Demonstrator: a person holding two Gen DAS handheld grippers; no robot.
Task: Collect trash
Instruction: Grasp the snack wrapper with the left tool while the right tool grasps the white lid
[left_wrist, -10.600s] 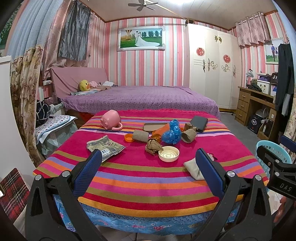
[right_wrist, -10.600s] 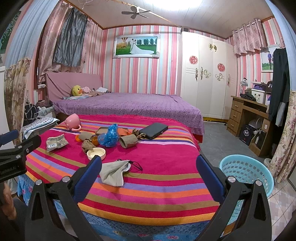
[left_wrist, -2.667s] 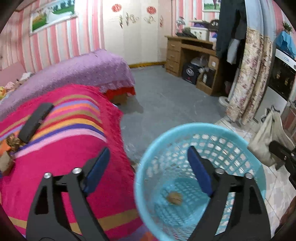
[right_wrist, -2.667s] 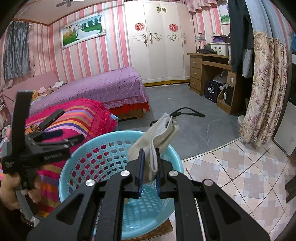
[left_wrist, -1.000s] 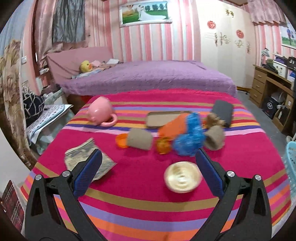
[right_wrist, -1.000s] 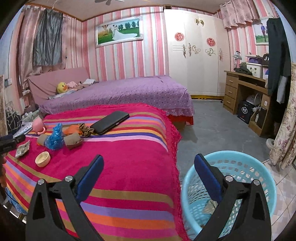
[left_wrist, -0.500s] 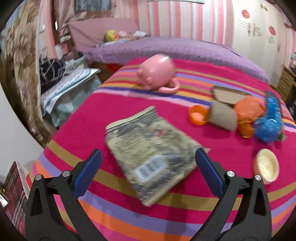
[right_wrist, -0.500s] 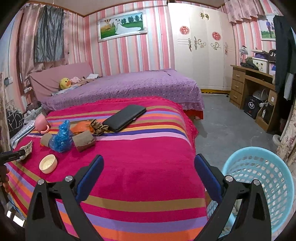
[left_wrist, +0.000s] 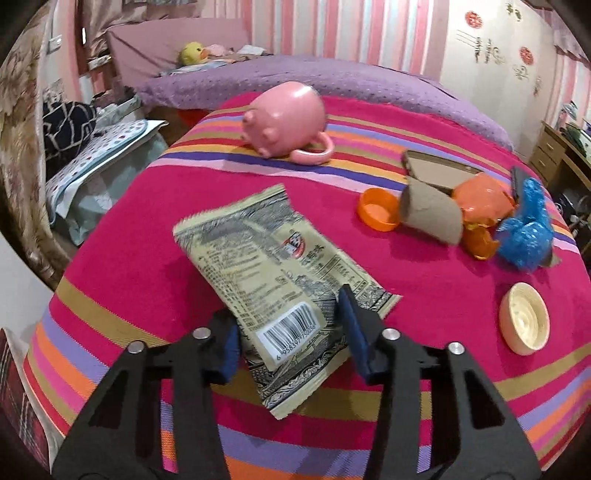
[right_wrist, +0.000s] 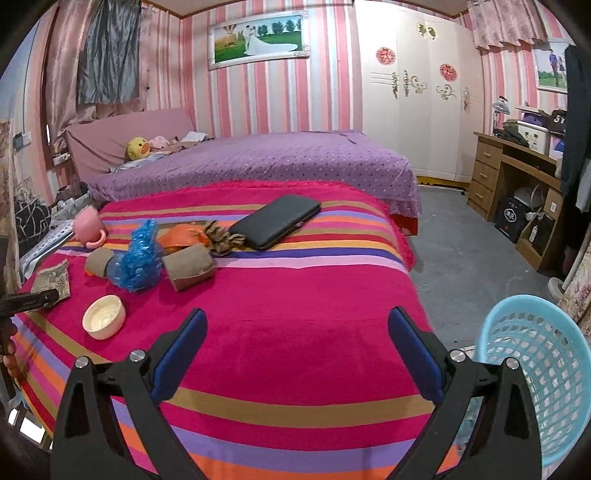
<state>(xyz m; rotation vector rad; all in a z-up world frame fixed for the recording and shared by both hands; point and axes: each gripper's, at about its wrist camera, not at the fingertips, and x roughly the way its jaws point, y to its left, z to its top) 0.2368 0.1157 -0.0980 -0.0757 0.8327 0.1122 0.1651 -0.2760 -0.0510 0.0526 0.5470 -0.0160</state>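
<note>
A flat beige snack packet (left_wrist: 273, 273) lies on the striped table cover. My left gripper (left_wrist: 291, 332) straddles its near end, jaws part closed, pads on either side of the barcode corner, not clamped. The packet also shows in the right wrist view (right_wrist: 53, 280) at far left, with the left gripper (right_wrist: 29, 301) by it. My right gripper (right_wrist: 295, 354) is open and empty above the cover's front right. The blue basket (right_wrist: 535, 380) stands on the floor at right. Other trash: cardboard tubes (left_wrist: 430, 214), a blue wrapper (left_wrist: 526, 236), an orange wrapper (left_wrist: 480, 199).
A pink pig mug (left_wrist: 286, 118) lies on its side at the back. An orange cap (left_wrist: 378, 210) and a cream lid (left_wrist: 524, 317) sit on the cover. A black case (right_wrist: 275, 221) lies further back. A purple bed (right_wrist: 258, 158) and wooden desk (right_wrist: 517, 184) stand behind.
My left gripper moved down and forward onto the snack packet and its jaws narrowed around the near end. My right gripper stayed open, shifting slightly left away from the basket.
</note>
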